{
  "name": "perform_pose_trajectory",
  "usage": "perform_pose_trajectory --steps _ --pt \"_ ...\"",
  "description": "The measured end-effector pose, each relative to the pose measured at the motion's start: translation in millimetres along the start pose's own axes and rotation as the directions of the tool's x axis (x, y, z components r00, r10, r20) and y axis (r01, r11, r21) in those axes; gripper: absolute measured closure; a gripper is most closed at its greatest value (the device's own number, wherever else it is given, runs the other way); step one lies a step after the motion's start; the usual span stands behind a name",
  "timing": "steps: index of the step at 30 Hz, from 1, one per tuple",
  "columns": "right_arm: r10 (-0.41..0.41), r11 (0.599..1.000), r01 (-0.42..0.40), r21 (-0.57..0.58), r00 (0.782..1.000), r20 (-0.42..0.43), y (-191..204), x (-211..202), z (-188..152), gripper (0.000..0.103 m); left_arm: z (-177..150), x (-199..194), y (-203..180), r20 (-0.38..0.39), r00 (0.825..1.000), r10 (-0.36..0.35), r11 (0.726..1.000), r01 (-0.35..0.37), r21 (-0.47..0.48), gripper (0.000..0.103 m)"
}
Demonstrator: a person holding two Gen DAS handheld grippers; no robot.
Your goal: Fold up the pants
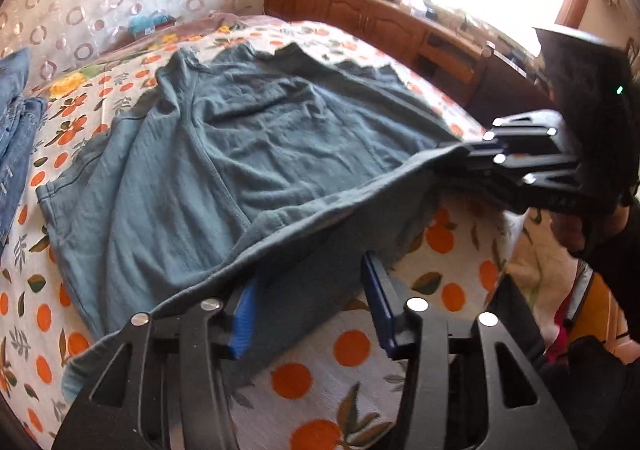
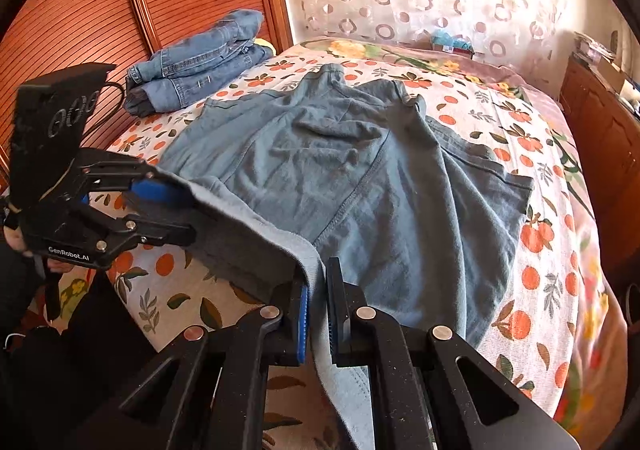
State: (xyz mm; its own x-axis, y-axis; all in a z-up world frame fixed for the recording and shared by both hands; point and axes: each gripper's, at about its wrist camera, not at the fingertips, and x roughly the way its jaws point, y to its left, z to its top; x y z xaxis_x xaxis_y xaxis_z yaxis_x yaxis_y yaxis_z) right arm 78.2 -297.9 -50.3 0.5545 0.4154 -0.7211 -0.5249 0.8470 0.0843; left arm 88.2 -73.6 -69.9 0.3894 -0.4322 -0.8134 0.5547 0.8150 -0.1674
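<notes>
Centrally, crumpled teal knit pants (image 1: 248, 153) on orange-flowered bedspread (image 1: 352, 346); waistband pinched in closed right gripper (image 2: 318, 314), left gripper (image 1: 308, 306) half-open astride hem; folded denim jeans (image 2: 200, 61) clearest from right wrist.

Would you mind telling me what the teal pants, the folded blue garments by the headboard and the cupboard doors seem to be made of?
Teal pants: soft matte knit, probably cotton jersey or fleece; it drapes limply with visible stitched seams.
Folded blue garments: denim, judging by the faded blue weave and pale stitching.
Cupboard doors: reddish-brown wood or veneer with a slight sheen and raised panels.
</notes>
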Motion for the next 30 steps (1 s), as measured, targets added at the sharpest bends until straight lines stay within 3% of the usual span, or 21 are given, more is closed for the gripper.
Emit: perform_pose_trajectory --steps 5,8,9,12,22,27,30 --pt "-0.003 1.000 0.003 0.010 1.000 0.000 -2 1 0 0.097 4 4 -2 -0.010 1.000 0.006 0.999 -0.005 0.042 0.053" --pt "-0.001 1.000 0.001 0.011 1.000 0.001 -2 1 -1 0.097 4 4 -2 -0.015 0.999 0.035 0.997 -0.034 0.071 0.072" --pt "0.000 1.000 0.000 0.013 1.000 0.001 -2 1 -1 0.097 3 3 -2 -0.018 0.999 0.028 0.997 -0.026 0.075 0.087" --pt "0.003 1.000 -0.003 0.020 1.000 0.000 -3 1 -1 0.097 -5 -5 -9 -0.023 1.000 0.018 0.994 -0.016 0.105 0.095" --pt "0.037 0.999 -0.037 0.012 0.999 0.012 7 -21 -10 0.093 -52 -54 -41 0.013 0.999 -0.030 0.991 0.028 0.127 0.102" --pt "0.048 0.999 -0.048 0.021 0.999 0.017 9 -39 -20 0.091 -80 -52 -38 -0.021 0.999 -0.028 0.996 0.030 0.090 0.103" --pt "0.034 0.999 -0.034 0.004 0.999 0.001 11 -44 -30 0.090 -85 -57 -28 0.006 1.000 -0.009 0.999 0.009 0.040 0.102"
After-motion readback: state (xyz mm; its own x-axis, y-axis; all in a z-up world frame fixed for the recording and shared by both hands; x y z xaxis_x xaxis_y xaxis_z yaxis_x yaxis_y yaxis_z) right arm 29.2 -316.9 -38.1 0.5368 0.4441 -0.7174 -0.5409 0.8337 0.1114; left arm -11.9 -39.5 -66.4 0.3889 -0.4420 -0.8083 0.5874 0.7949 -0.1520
